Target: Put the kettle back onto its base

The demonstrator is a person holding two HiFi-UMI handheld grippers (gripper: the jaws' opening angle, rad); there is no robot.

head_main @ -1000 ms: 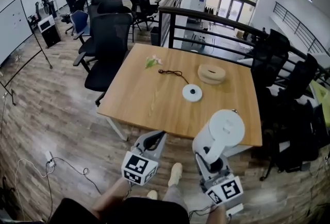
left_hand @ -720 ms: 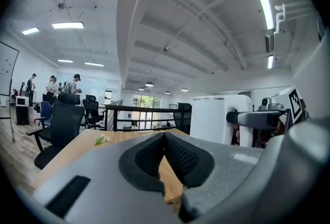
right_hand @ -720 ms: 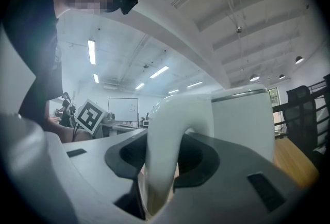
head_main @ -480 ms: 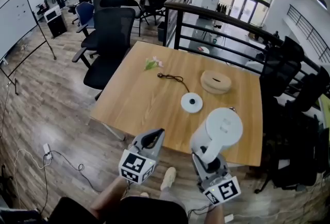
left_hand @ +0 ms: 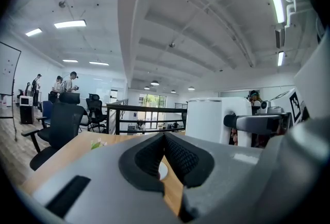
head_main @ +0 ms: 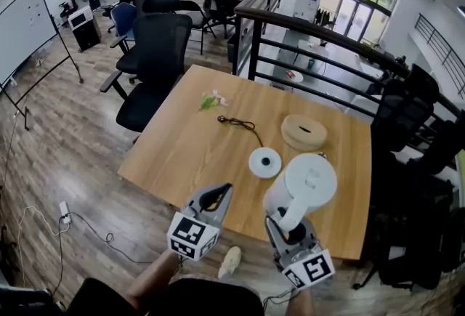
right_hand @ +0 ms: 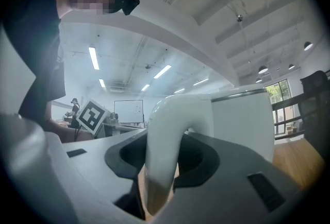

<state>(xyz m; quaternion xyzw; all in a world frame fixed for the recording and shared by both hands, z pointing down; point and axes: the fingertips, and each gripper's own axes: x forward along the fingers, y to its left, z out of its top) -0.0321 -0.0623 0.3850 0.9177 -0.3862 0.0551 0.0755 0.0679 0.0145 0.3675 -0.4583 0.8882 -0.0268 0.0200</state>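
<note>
White kettle (head_main: 309, 182), white base (head_main: 265, 162), light wood-grain table (head_main: 189, 147), black chair (head_main: 156, 46), grey left hand-held gripper (head_main: 221, 192) — black-and-white square markers (head_main: 192, 235).

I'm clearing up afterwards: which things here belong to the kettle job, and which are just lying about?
Part of the job: kettle, gripped by its handle in the right claw; base and its cord.
Lying about: round wooden box; flower sprig.

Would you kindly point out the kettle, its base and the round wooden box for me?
kettle (head_main: 311, 178): head view, on its lid.
base (head_main: 258, 166): head view, on its white disc.
round wooden box (head_main: 294, 136): head view, on its top face.
</note>
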